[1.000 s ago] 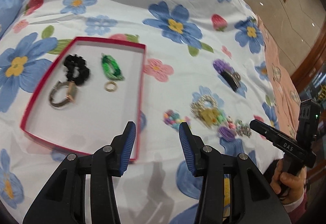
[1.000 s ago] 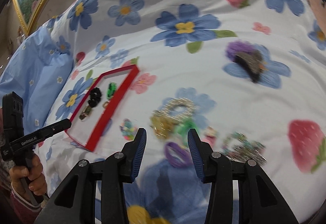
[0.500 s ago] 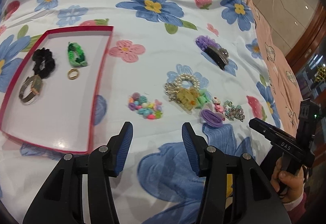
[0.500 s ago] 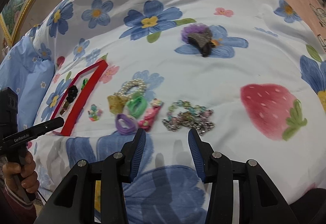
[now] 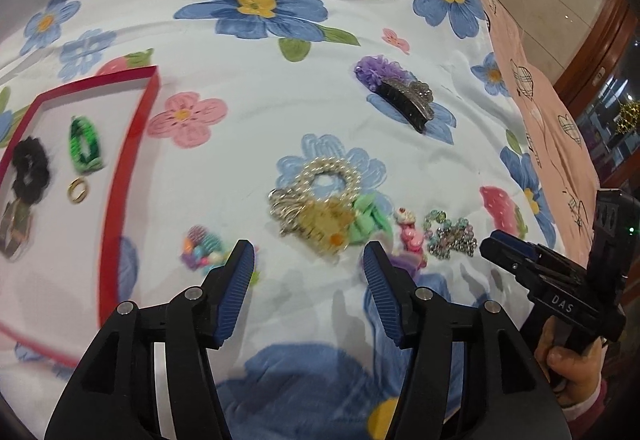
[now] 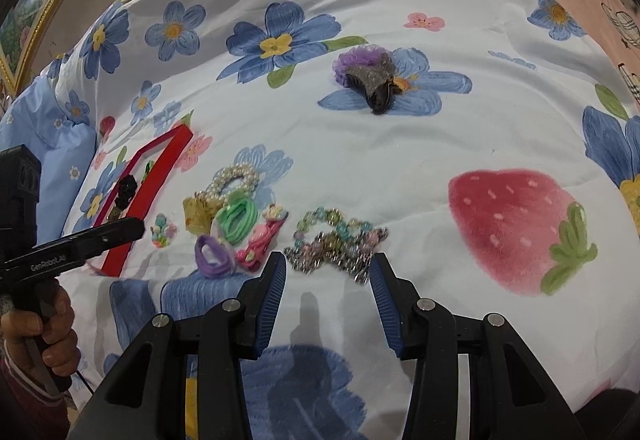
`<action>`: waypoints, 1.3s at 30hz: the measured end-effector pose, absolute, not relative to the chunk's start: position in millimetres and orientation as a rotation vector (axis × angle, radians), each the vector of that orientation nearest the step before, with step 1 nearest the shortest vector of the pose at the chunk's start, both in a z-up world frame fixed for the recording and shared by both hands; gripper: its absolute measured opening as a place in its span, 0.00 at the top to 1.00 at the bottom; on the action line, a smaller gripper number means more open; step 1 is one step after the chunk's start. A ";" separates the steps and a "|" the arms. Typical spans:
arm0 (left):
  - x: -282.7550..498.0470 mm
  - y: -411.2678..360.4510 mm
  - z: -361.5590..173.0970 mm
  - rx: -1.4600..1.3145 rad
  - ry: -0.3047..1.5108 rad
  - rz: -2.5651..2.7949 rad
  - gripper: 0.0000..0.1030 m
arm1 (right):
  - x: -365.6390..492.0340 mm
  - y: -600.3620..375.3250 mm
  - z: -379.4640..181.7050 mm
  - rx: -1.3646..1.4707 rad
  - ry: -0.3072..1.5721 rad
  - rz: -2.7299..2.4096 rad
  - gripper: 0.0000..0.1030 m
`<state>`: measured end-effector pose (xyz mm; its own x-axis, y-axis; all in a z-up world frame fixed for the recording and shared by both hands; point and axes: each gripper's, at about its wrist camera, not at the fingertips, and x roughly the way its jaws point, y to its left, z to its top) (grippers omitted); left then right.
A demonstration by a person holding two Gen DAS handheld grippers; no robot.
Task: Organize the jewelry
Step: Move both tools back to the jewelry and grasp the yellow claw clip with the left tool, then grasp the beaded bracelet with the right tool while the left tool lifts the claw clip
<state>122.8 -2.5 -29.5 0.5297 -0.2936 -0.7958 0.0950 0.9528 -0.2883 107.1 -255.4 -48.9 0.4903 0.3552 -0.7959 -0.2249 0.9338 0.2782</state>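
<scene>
the flowered bedsheet [image 5: 360,88] carries all. the red tray [image 5: 120,176] lies at its left side, holding a black scrunchie [image 5: 30,170], green band [image 5: 84,144] and gold ring [image 5: 78,190]. right of the tray lies the jewelry pile [image 5: 320,208]. left claw [image 5: 306,272] is opening, empty; right claw [image 6: 328,276] is spread, empty, just before the beaded bracelet [image 6: 336,244].

Your left gripper [image 5: 306,268] tilts downward, its empty jaws opening. Your right gripper [image 6: 328,276] tilts downward too, jaws apart and empty.
</scene>
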 end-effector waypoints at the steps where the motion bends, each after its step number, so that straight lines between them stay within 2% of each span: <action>1: 125.9 -5.2 -31.0 -0.217 0.990 -0.237 0.44 | 109.5 -255.1 -48.9 0.137 0.996 0.353 0.56; 12: 158.6 -19.7 -58.0 -0.209 1.042 -0.230 0.43 | 138.3 -240.7 -67.2 0.063 1.034 0.343 0.56; 13: 160.2 -20.5 -59.8 -0.204 1.044 -0.231 0.43 | 139.9 -240.0 -69.4 0.057 1.039 0.335 0.58; 14: 161.3 -21.1 -61.5 -0.201 1.047 -0.232 0.44 | 141.4 -239.7 -71.9 0.050 1.045 0.328 0.68; 16: 163.8 -21.2 -65.0 -0.203 1.051 -0.239 0.63 | 142.0 -238.9 -73.1 0.036 1.043 0.322 0.72; 18: 164.0 -21.3 -66.1 -0.199 1.051 -0.243 0.62 | 140.1 -238.6 -71.4 0.025 1.032 0.325 0.76; 19: 163.2 -21.9 -65.7 -0.194 1.046 -0.243 0.63 | 139.5 -238.0 -70.1 0.019 1.027 0.324 0.89; 21: 159.5 -22.1 -64.4 -0.188 1.036 -0.254 0.63 | 137.8 -238.3 -66.4 0.027 1.017 0.328 0.98; 22: 159.1 -21.8 -63.4 -0.189 1.032 -0.256 0.63 | 136.7 -239.3 -64.3 0.033 1.013 0.327 1.00; 33: 133.3 4.9 -43.9 -0.244 0.983 -0.243 0.63 | 129.9 -247.7 -36.9 0.090 0.949 0.334 1.00; 36: 126.1 10.3 -41.0 -0.250 0.976 -0.236 0.63 | 133.7 -247.3 -43.5 0.099 0.998 0.330 0.84; 37: 124.4 11.4 -40.7 -0.252 0.976 -0.235 0.63 | 134.3 -247.9 -47.5 0.109 1.015 0.321 0.65; 38: 122.1 12.6 -40.6 -0.254 0.978 -0.233 0.63 | 133.2 -247.6 -50.5 0.113 1.015 0.321 0.60; 39: 119.8 14.0 -40.9 -0.255 0.978 -0.231 0.63 | 131.4 -246.6 -52.6 0.100 1.012 0.317 0.60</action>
<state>119.8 14.0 -40.9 0.5384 -0.3057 -0.7853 0.0776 0.9459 -0.3150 131.4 -246.6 -52.6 0.4893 0.3062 -0.8166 -0.2143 0.9498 0.2277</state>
